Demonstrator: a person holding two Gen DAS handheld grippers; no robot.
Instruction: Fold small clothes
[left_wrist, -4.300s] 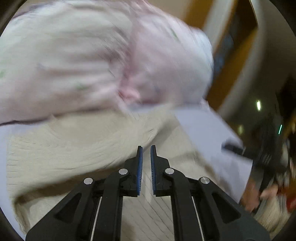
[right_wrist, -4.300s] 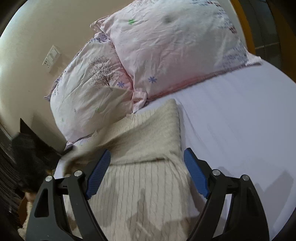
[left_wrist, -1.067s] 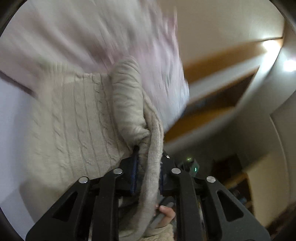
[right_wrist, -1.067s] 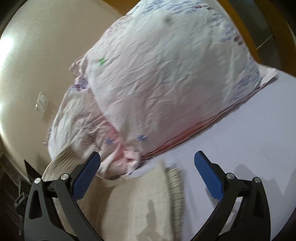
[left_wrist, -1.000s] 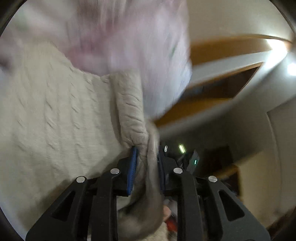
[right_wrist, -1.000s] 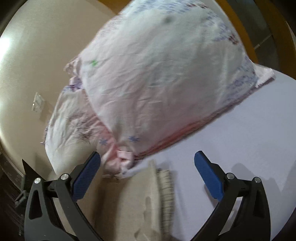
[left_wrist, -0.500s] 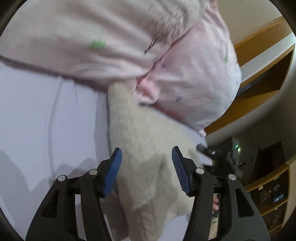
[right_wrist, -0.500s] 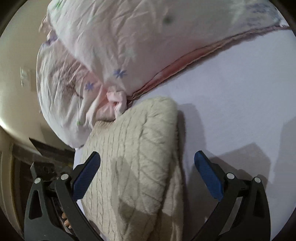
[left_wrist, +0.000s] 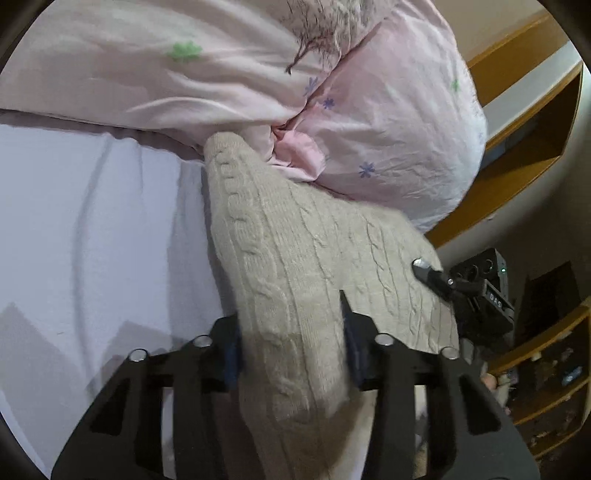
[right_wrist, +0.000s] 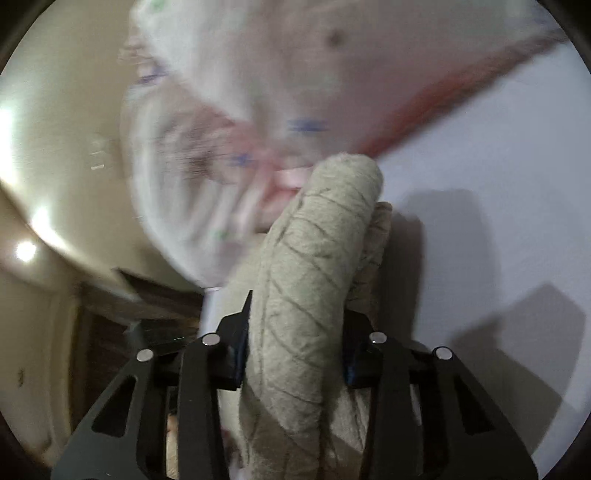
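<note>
My left hand-held gripper (left_wrist: 291, 343) and right hand-held gripper (right_wrist: 295, 347) each clamp the folded cream sweater (left_wrist: 295, 258) on the bed (left_wrist: 92, 221), its far end at 12 o'clock touching the pillows (left_wrist: 221, 62), probably to shift it whole.

Open sheet (left_wrist: 92, 221) left of the sweater (left_wrist: 295, 258) (pillows (left_wrist: 388, 122) crowding its far end).

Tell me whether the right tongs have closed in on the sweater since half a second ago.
Yes. The right tongs, wide open then, now pinch the folded sweater, which bulges up between them over the sheet.
</note>
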